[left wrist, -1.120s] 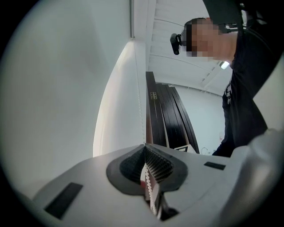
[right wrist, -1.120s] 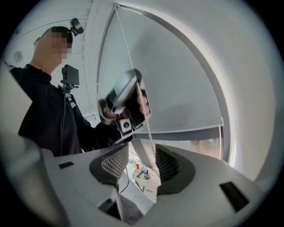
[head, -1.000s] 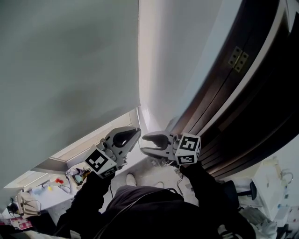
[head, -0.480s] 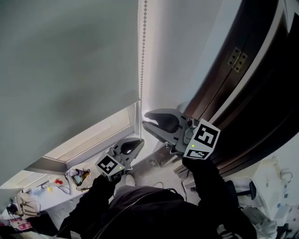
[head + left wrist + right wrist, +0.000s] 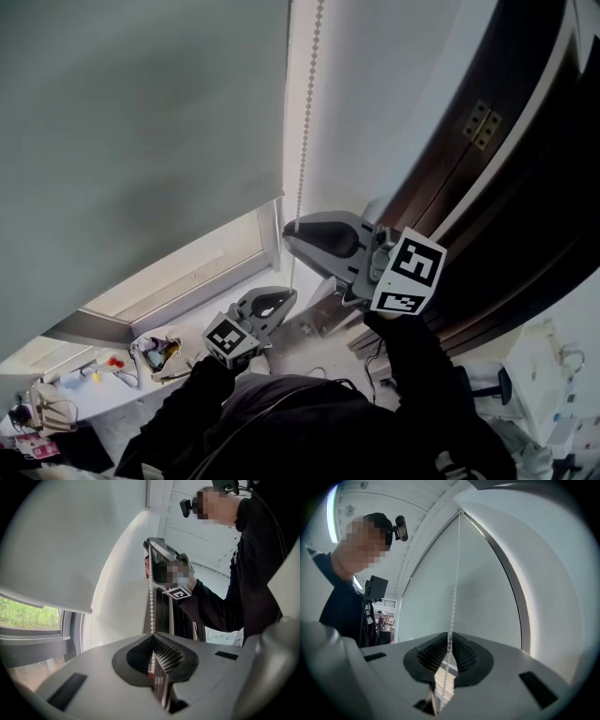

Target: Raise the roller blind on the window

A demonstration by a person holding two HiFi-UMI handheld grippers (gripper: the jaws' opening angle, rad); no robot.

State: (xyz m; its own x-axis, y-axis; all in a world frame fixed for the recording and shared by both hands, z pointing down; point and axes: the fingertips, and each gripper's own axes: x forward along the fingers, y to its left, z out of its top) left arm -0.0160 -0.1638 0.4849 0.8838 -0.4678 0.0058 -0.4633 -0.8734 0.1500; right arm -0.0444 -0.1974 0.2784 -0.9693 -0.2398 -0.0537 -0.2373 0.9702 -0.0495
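Since a second ago the left gripper point(image 5: 284, 300) has sunk and the right gripper point(image 5: 291, 234) has risen. The right jaws have just been closing and now pinch the bead chain point(image 5: 302, 131). The left jaws clamp it lower, beside the roller blind point(image 5: 141, 141) covering most of the window point(image 5: 202, 272).

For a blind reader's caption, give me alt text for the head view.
The right gripper, jaws just closing on the bead chain, sits above the left gripper, also holding it, beside a grey blind.
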